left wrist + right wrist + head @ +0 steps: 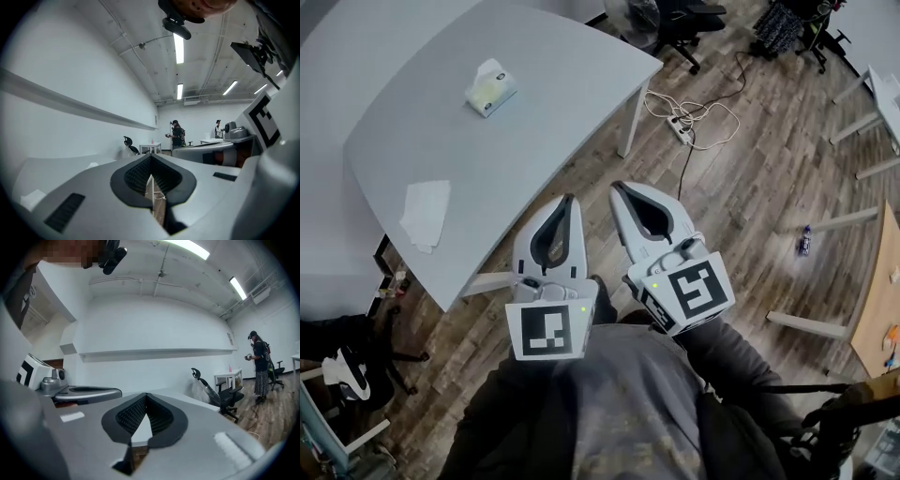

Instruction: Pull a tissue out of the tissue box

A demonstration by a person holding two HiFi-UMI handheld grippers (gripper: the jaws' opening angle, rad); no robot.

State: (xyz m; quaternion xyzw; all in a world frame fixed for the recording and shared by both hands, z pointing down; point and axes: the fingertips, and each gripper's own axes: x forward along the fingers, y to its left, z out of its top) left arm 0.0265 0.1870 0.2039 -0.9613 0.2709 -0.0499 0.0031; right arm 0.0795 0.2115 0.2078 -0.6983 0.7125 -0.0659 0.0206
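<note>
The tissue box [490, 87] stands on the far part of the grey table [553, 112], with a white tissue sticking out of its top. A loose white tissue [426, 214] lies flat near the table's left front edge. Both grippers are held close to the person's body, over the wooden floor and short of the table's near edge. The left gripper [571, 198] [151, 158] is shut with nothing between its jaws. Beside it, the right gripper [617, 187] [146, 395] is also shut and empty. Both point level toward the table, well apart from the box.
A power strip with white cables [684, 127] lies on the floor past the table's leg [629, 120]. Black office chairs [680, 23] stand at the back. White table legs [862, 122], a wooden tabletop [879, 300] and a small bottle [804, 241] are at the right. A person [258, 364] stands far off.
</note>
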